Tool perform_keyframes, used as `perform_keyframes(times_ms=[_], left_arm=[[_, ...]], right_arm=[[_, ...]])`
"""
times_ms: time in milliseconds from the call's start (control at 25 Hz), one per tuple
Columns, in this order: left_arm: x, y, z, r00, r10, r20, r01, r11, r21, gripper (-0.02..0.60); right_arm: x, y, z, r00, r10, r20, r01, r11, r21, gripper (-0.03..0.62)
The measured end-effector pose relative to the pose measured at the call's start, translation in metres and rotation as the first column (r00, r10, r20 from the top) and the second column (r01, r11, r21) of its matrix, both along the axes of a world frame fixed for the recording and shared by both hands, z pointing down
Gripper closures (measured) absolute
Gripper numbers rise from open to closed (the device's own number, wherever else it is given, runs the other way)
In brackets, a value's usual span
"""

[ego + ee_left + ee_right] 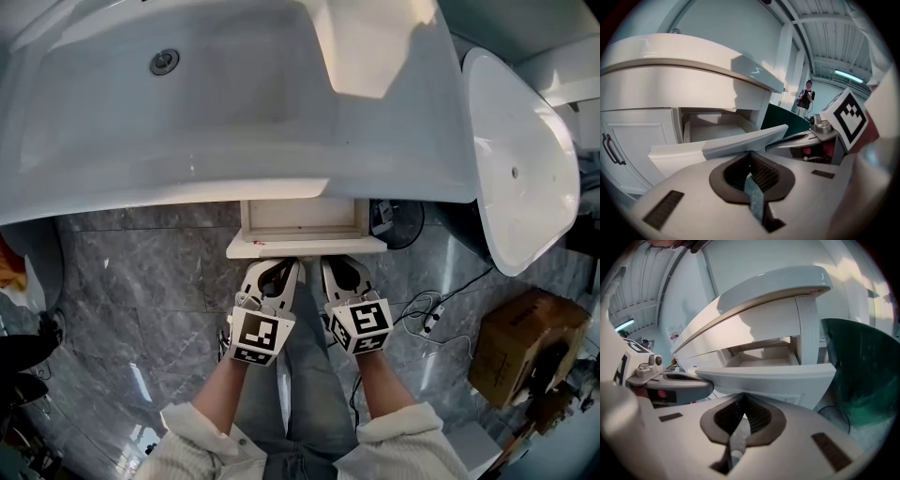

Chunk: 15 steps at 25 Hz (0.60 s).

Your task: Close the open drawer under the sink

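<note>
Drawer [306, 247] stands pulled out below sink [187, 192], front panel toward the person. Left gripper [279, 267] and right gripper [336, 265] both clenched, empty, tips side by side at the panel, presumably to push it in squarely

Left gripper [279, 265] and right gripper [337, 266] point forward side by side, near each other but not touching. Both jaw pairs are pressed together, nothing between them. Left forearm [223, 394] and right forearm [380, 384] run roughly parallel behind, wrists straight.
</note>
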State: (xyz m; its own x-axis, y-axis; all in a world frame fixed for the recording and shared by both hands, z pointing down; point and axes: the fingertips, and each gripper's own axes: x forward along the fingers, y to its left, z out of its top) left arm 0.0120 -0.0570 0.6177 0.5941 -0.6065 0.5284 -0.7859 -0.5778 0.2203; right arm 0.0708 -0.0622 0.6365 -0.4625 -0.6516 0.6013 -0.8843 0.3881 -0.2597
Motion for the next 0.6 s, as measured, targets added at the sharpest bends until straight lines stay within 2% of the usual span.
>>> perform_keyframes(times_ms=[600], left_arm=[[-0.004,-0.02,-0.003,0.999,-0.045,0.002,0.045,0.999,0.017,0.566]], right_arm=[[0.002,-0.018,-0.011,1.0,-0.03,-0.006,0.03,0.999,0.024,0.585]])
